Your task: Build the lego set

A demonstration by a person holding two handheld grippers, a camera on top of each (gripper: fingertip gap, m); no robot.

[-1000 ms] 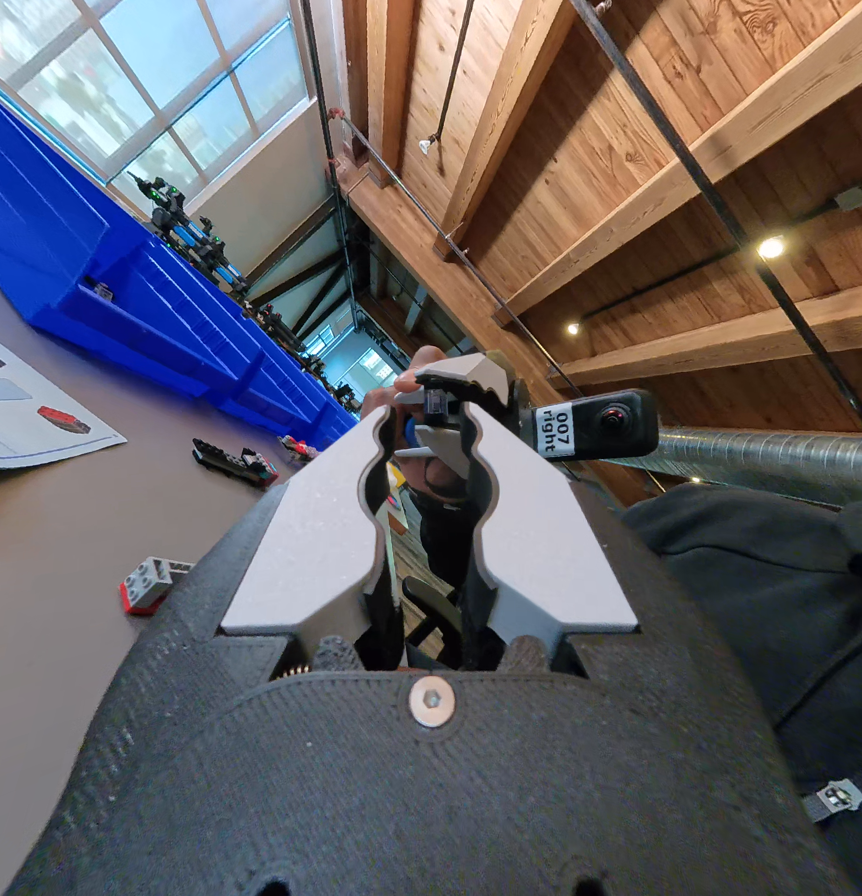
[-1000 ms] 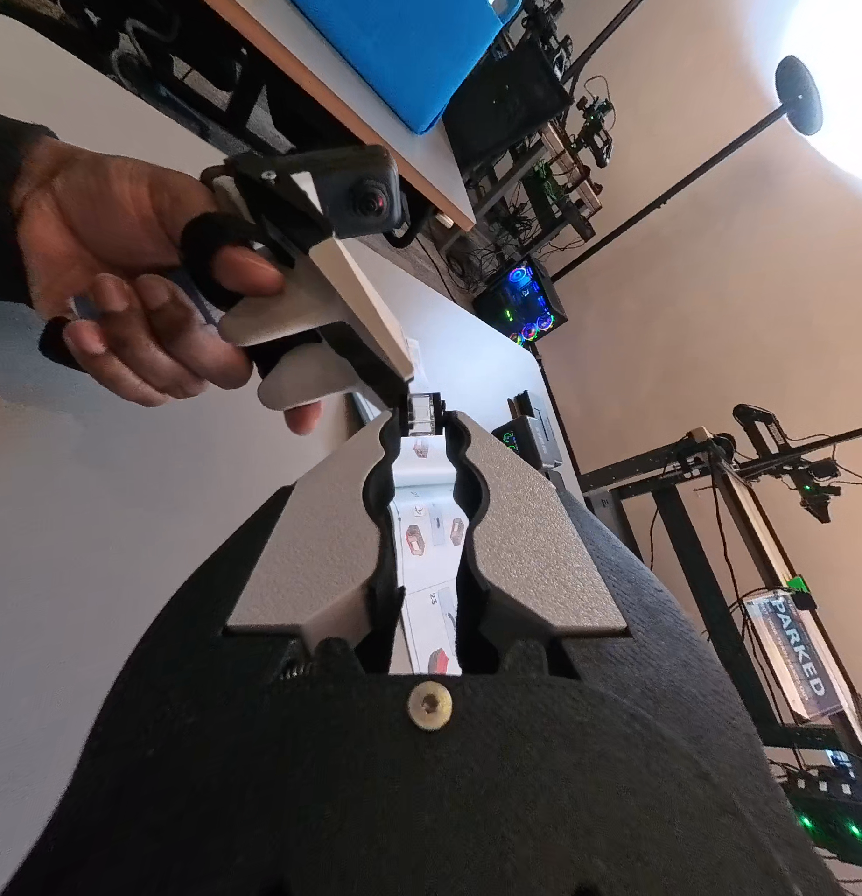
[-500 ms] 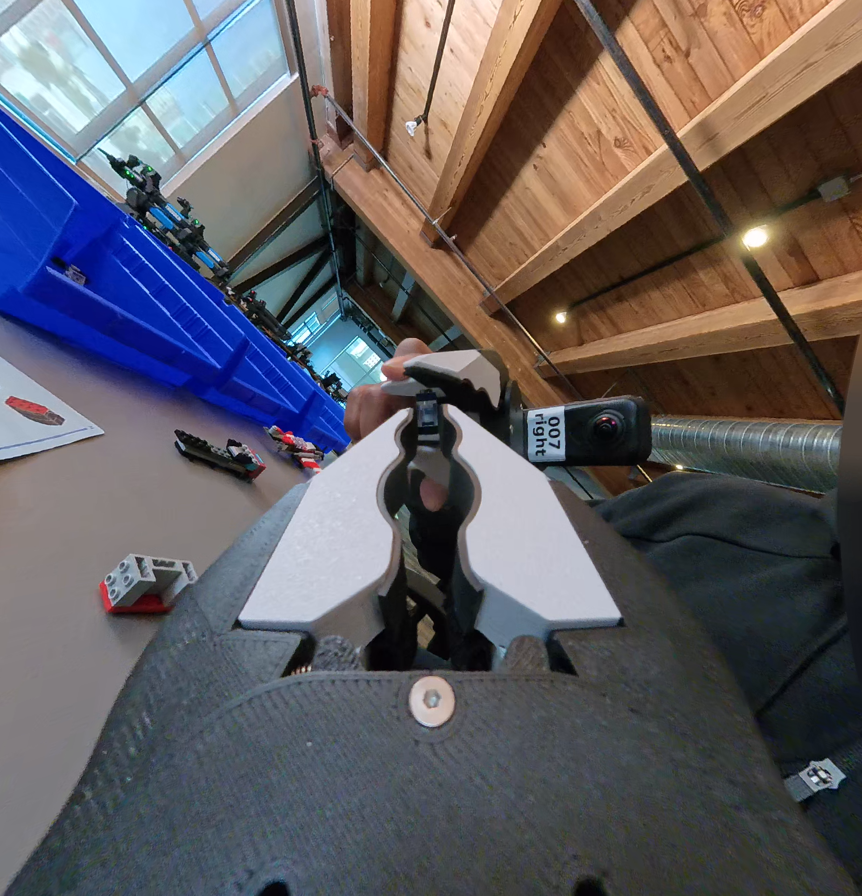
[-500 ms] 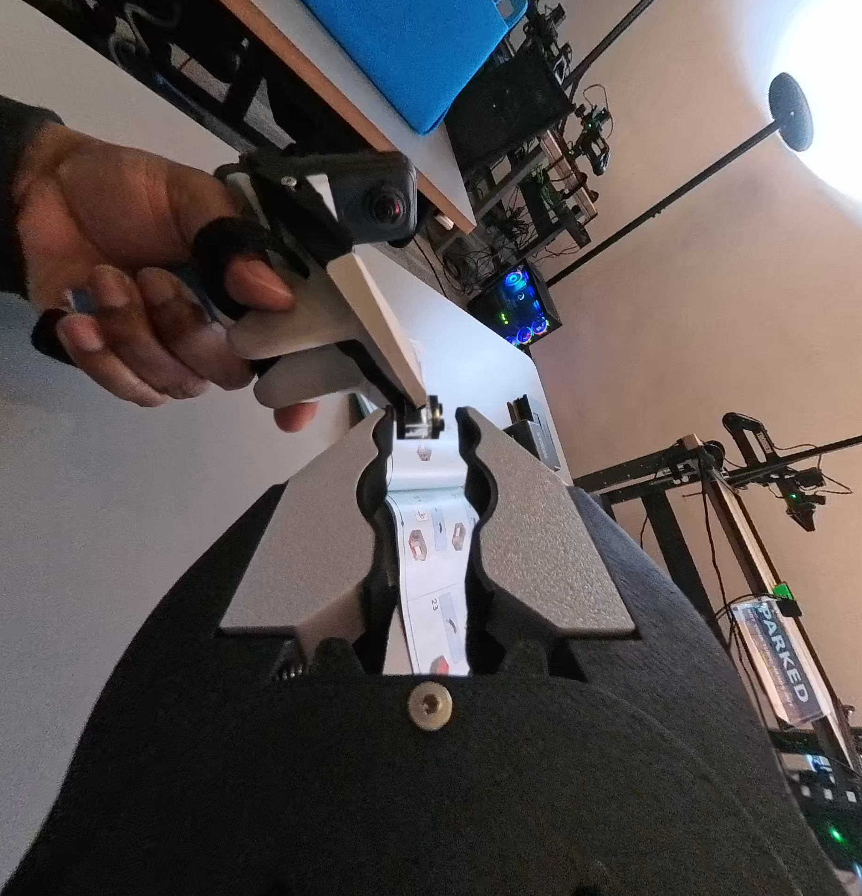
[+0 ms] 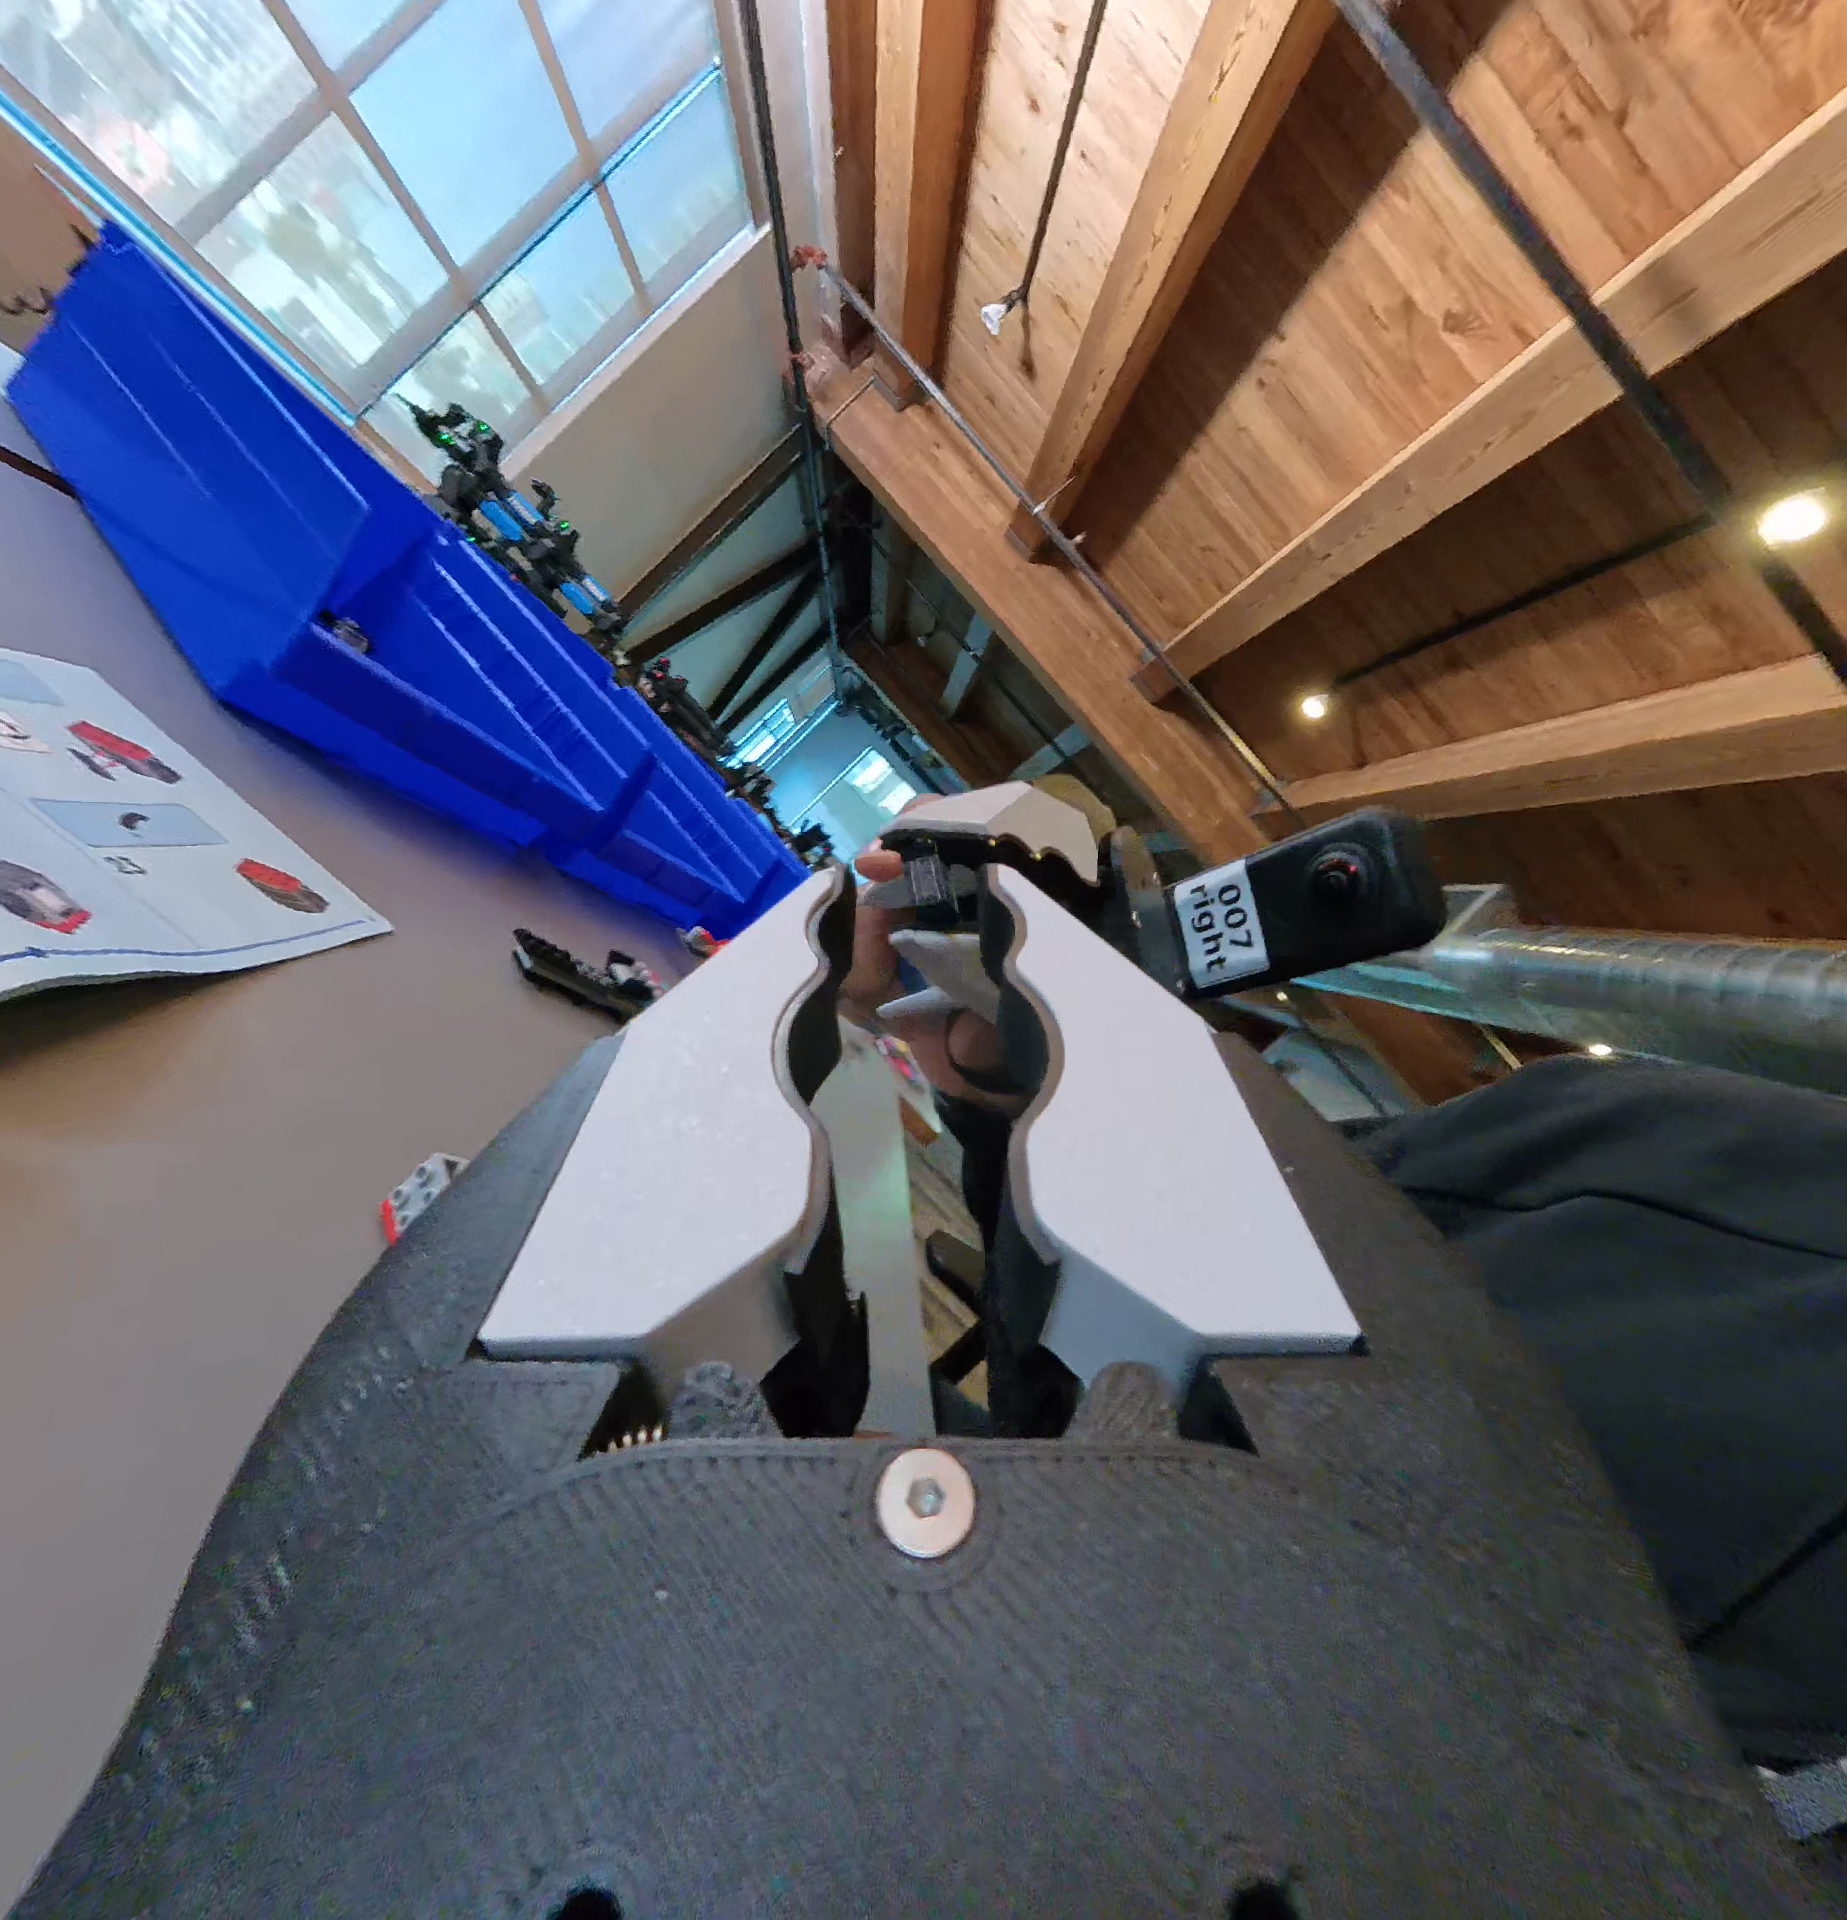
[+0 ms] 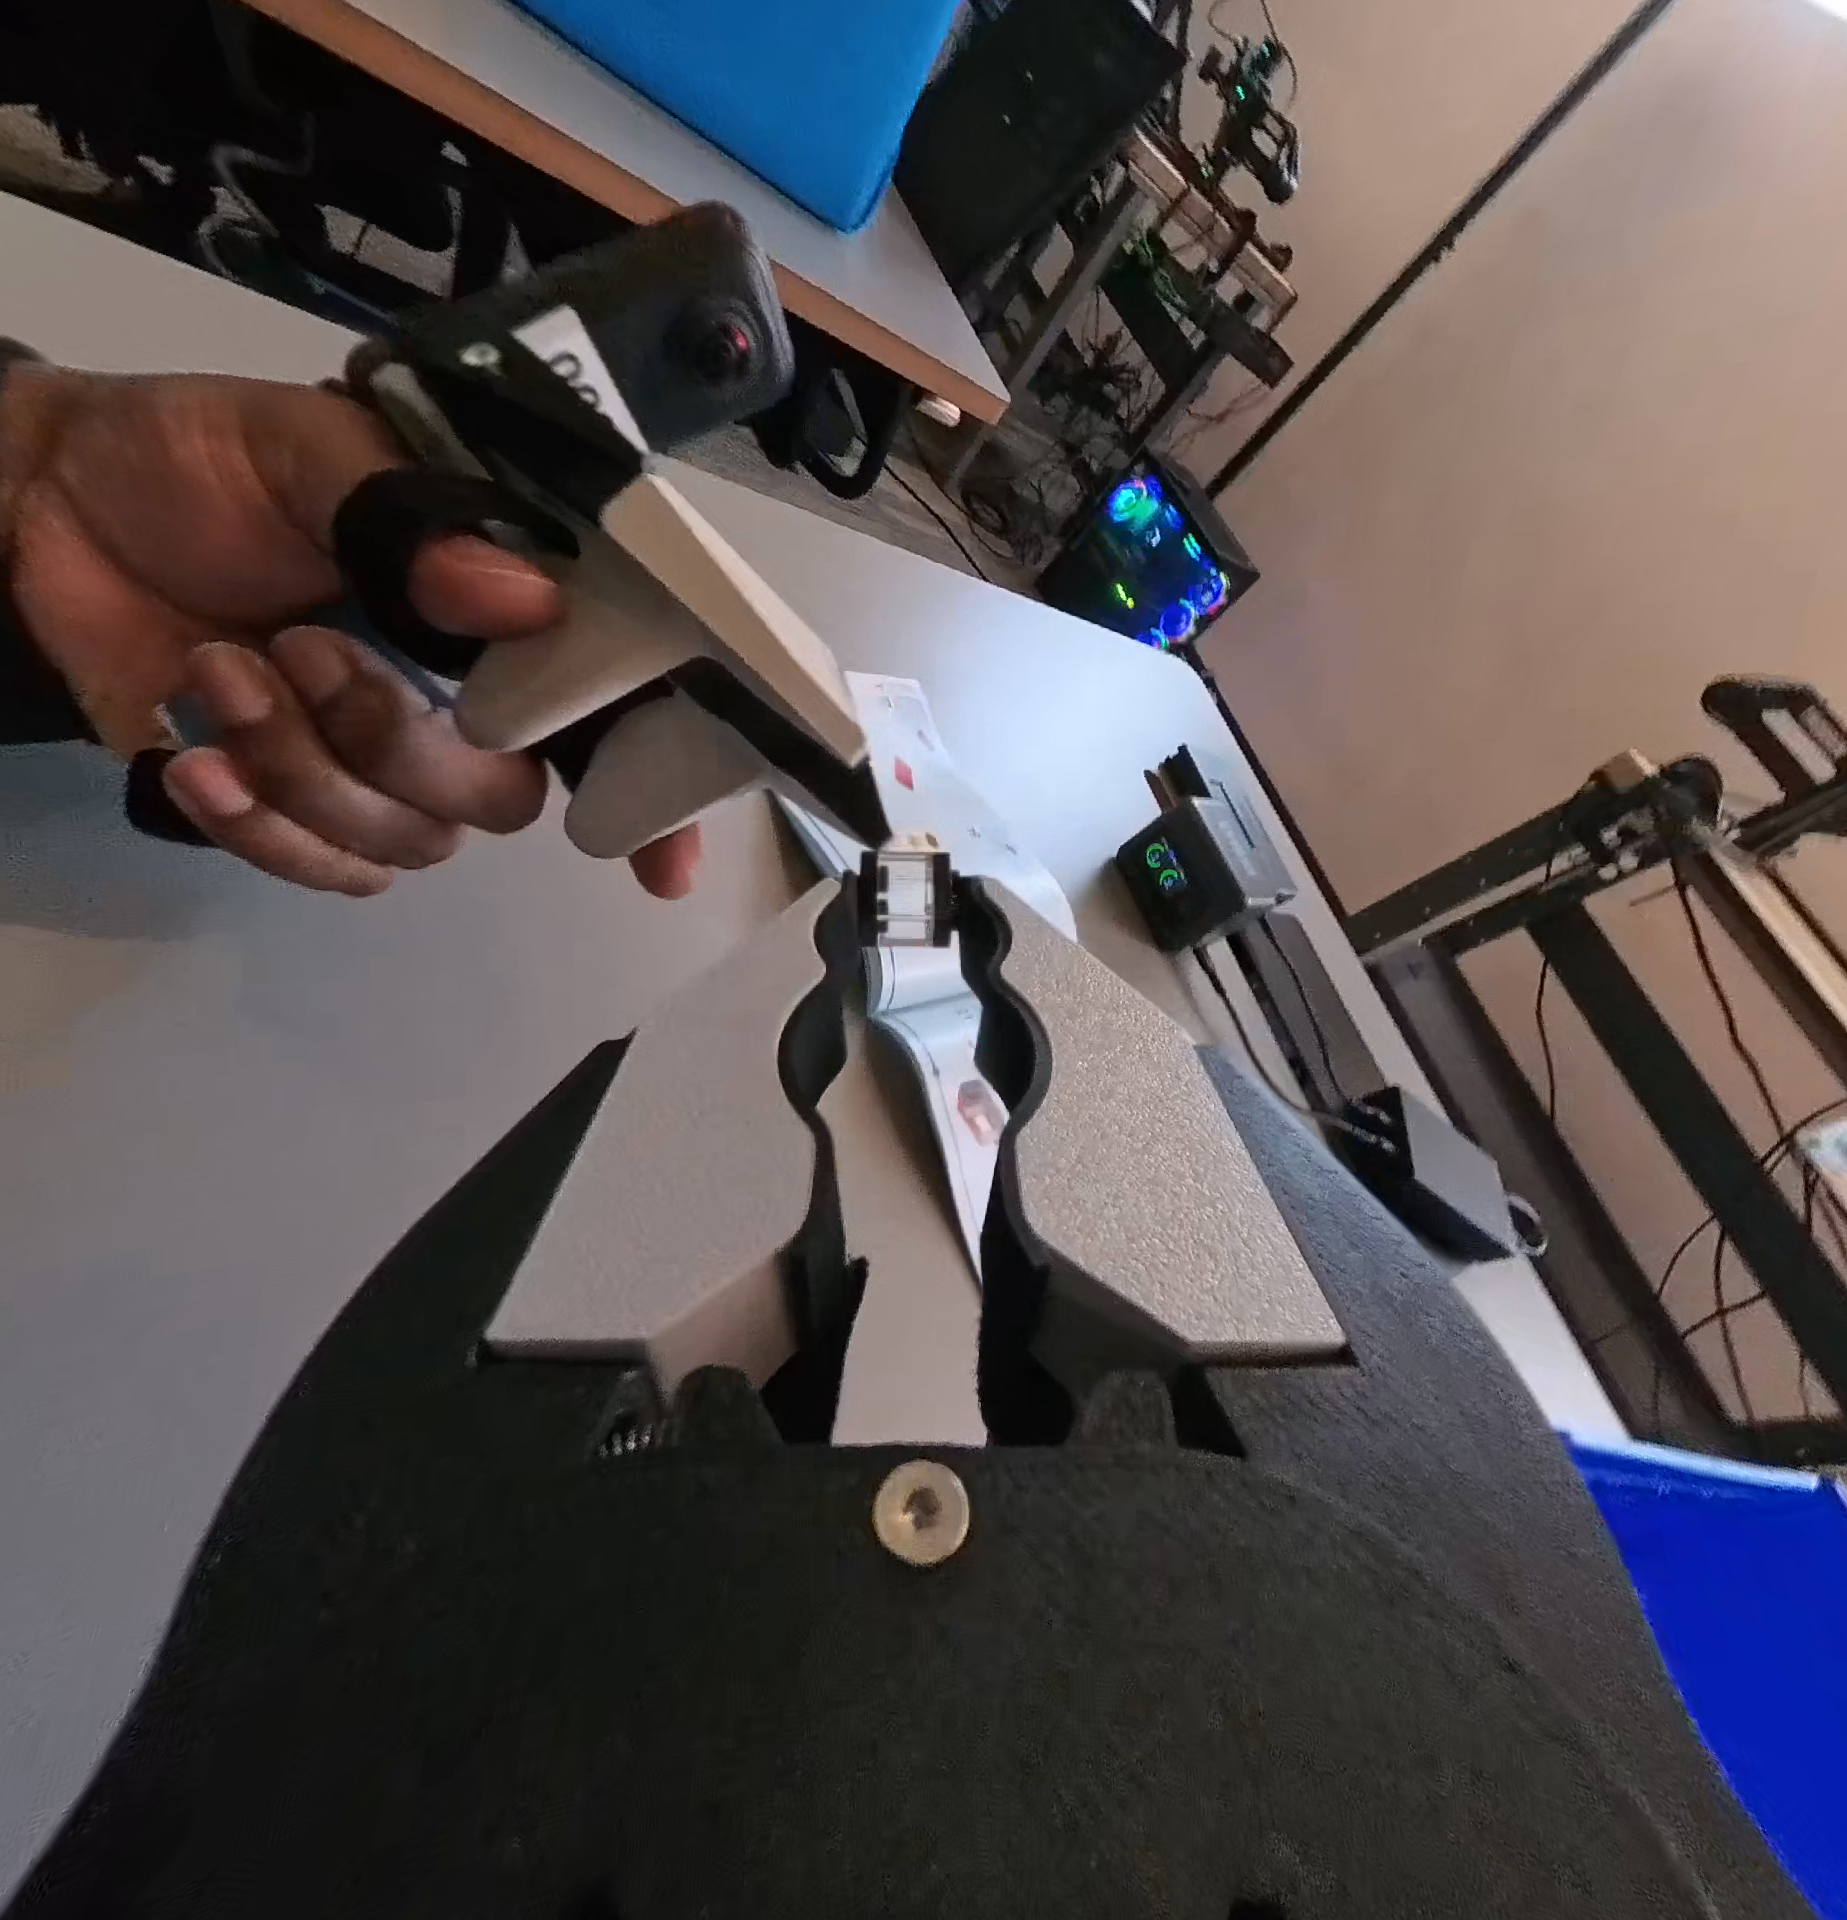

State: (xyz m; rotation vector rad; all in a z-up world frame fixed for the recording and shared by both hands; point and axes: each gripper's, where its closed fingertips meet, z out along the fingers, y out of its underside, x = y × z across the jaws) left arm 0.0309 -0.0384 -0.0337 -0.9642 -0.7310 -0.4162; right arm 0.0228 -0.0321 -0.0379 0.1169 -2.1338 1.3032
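A small black and clear lego piece (image 6: 903,899) sits pinched between the fingertips of my right gripper (image 6: 906,906), which is shut on it in the air above the table. My left gripper (image 6: 883,826), held by a person's hand (image 6: 223,623), points down at the piece, its tip at the piece's top edge. In the left wrist view the piece (image 5: 931,885) shows between the right gripper's fingers (image 5: 1012,821). My left gripper (image 5: 911,906) has its jaws parted wider than the piece and does not grip it.
The instruction booklet (image 5: 119,831) lies open on the brown table (image 5: 171,1195), with blue bins (image 5: 379,603) behind it. A black lego assembly (image 5: 586,971) and a red and grey block (image 5: 415,1205) lie on the table. A small black device (image 6: 1199,862) stands at the table's edge. Left and right tips are no more than a few centimetres apart.
Half a second ago my left gripper pinched the piece and my right gripper was open around it. Now the right has shut on the piece and the left has opened.
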